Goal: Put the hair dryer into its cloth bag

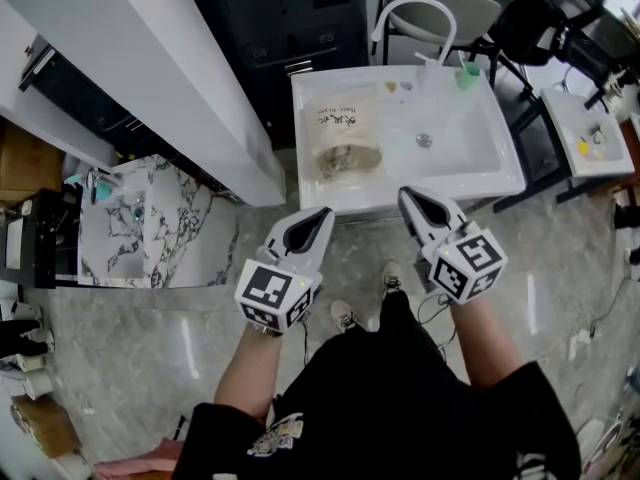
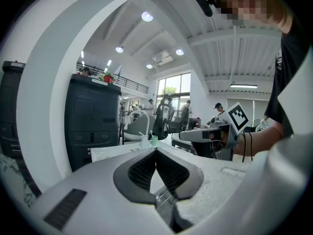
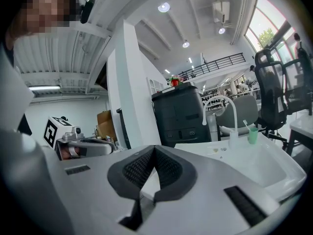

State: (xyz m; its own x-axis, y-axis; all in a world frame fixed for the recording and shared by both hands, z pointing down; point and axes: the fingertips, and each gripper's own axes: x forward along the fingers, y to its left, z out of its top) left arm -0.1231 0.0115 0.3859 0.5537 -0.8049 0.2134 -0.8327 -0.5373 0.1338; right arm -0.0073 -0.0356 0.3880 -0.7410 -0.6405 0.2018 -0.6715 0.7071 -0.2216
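A beige printed cloth bag (image 1: 346, 120) lies flat on the left part of the white basin top (image 1: 500, 173). At its near end sits a rounded grey-brown shape (image 1: 349, 158); whether that is the hair dryer or the bag's mouth I cannot tell. My left gripper (image 1: 323, 214) hovers just in front of the basin's near edge, shut and empty. My right gripper (image 1: 405, 197) is beside it, also shut with nothing held. In the gripper views both sets of pads (image 2: 156, 155) (image 3: 154, 153) meet, and neither view shows the bag.
A white faucet (image 1: 415, 8) and a green cup (image 1: 468, 76) stand at the basin's back; the drain (image 1: 424, 140) is in the bowl. A black cabinet (image 1: 290, 18) stands behind, a white pillar (image 1: 170, 78) and marble shelf (image 1: 140, 230) left, a second white table (image 1: 590, 133) right.
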